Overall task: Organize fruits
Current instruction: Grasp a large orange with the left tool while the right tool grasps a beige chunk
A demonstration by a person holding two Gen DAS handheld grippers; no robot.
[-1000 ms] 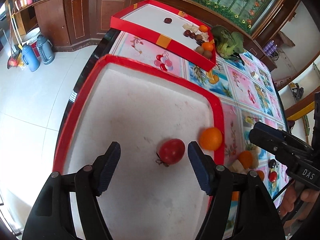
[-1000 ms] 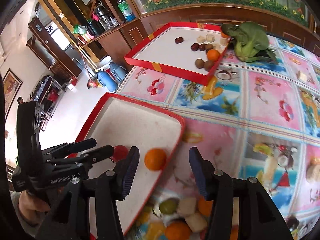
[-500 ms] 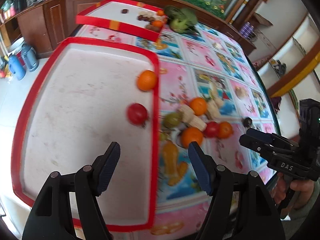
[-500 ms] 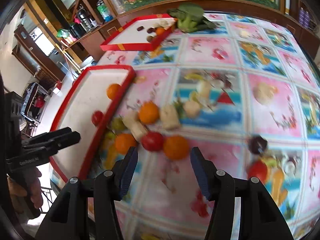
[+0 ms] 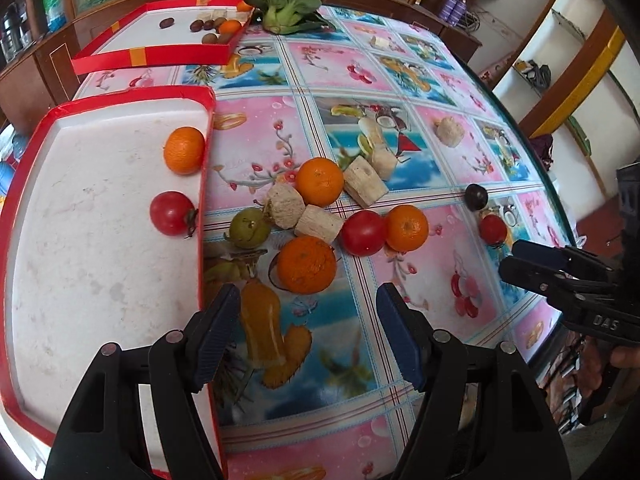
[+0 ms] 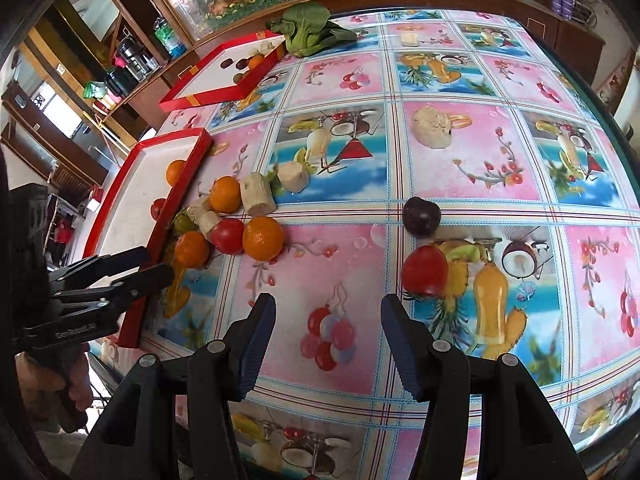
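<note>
The near red tray [image 5: 202,184] with a white floor holds an orange [image 5: 184,150] and a tomato [image 5: 172,213]. Right of it, on the printed tablecloth, lies a heap of oranges [image 5: 319,181], a tomato [image 5: 362,233], a green fruit [image 5: 249,227] and beige chunks [image 5: 320,224]. My left gripper [image 5: 308,332] hangs open and empty just short of the nearest orange [image 5: 306,265]. My right gripper [image 6: 330,340] is open and empty over bare cloth, with a lone tomato [image 6: 425,270] and a dark plum [image 6: 421,216] ahead to its right.
A second red tray [image 5: 152,56] with small fruits stands at the far left, a leafy green vegetable [image 5: 286,4] beside it. A lone beige chunk [image 6: 434,126] lies mid-table. The table's curved edge runs along the right. A hand grips each tool.
Both grippers have swung right, from over the near tray to above the tablecloth by the fruit heap. The orange and tomato stay in the tray. Neither gripper has taken anything.
</note>
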